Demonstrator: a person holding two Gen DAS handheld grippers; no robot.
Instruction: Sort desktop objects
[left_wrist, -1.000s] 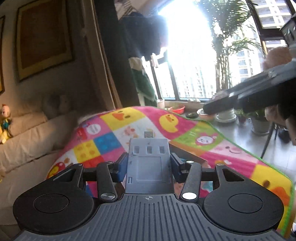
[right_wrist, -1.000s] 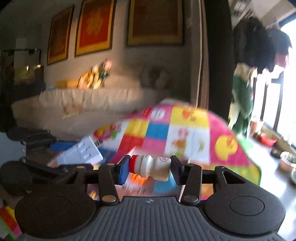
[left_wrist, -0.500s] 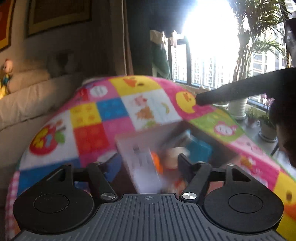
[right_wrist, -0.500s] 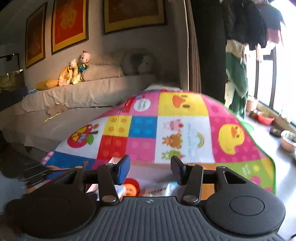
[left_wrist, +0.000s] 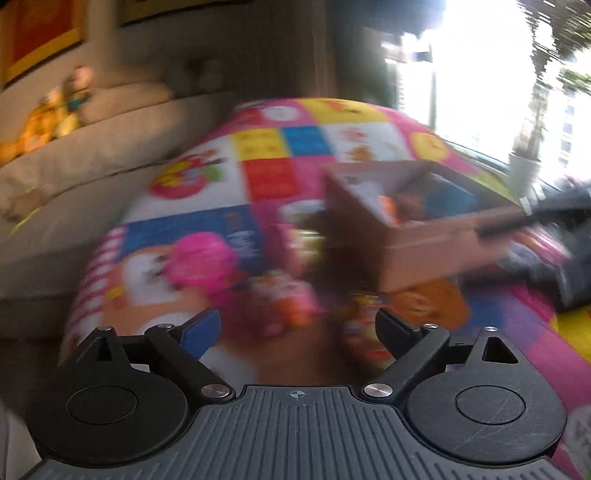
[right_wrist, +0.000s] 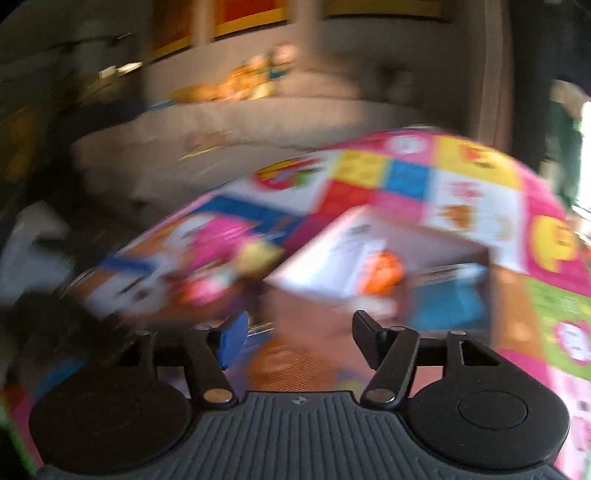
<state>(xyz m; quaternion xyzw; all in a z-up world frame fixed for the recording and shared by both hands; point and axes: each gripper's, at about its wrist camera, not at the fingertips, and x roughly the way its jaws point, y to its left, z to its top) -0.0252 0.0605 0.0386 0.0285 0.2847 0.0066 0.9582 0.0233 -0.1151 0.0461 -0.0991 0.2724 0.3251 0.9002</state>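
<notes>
Cardboard box: open-topped, resting on the bench under a patchwork cartoon cloth; holds an orange item and a blue item, both blurred beyond naming. Small colourful objects: loose on the cloth just beside the box, indistinct. Left tool: jaws spread wide, holding nothing. Right tool: jaws spread, holding nothing, facing the box. Sofa: beige, behind the bench, soft toys on top.

Matt brown cardboard box, printed cloth play mat beneath it, ribbed matt black plastic left gripper
</notes>
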